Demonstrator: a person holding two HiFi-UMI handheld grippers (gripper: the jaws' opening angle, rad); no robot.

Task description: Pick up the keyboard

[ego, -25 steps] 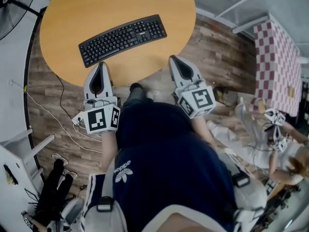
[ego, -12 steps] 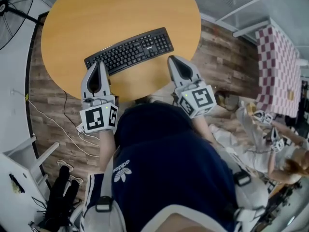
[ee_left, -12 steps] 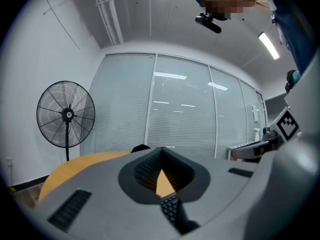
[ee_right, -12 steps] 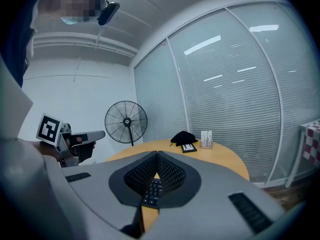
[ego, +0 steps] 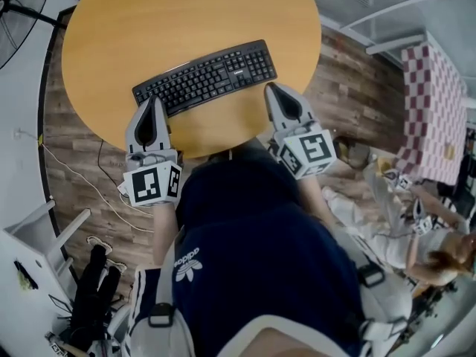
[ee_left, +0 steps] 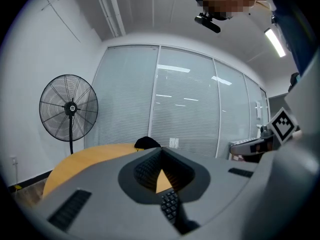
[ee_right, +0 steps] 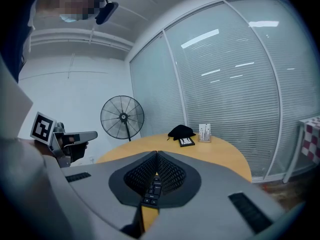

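Observation:
A black keyboard point(ego: 204, 76) lies slantwise on the round orange table point(ego: 149, 21). My left gripper point(ego: 154, 100) is shut and empty, its tip at the keyboard's left near corner. My right gripper point(ego: 271, 88) is also shut and empty, its tip just short of the keyboard's right end. Whether either tip touches the keyboard cannot be told. In the left gripper view the shut left gripper point(ee_left: 159, 153) frames some keys of the keyboard point(ee_left: 170, 207). In the right gripper view the right gripper point(ee_right: 156, 155) shows the keyboard point(ee_right: 151, 191) close below its tip.
A standing fan point(ee_left: 70, 109) is beyond the table's left side. A black item point(ee_right: 181, 131) and a small card stand point(ee_right: 204, 132) sit at the table's far edge. A checked table point(ego: 431, 103), another person point(ego: 424, 229), a floor cable point(ego: 82, 184) and white furniture point(ego: 30, 259) surround me.
Both grippers have moved forward over the table's near edge and closed in on the keyboard's two ends. Both stayed shut. The keyboard has not been lifted.

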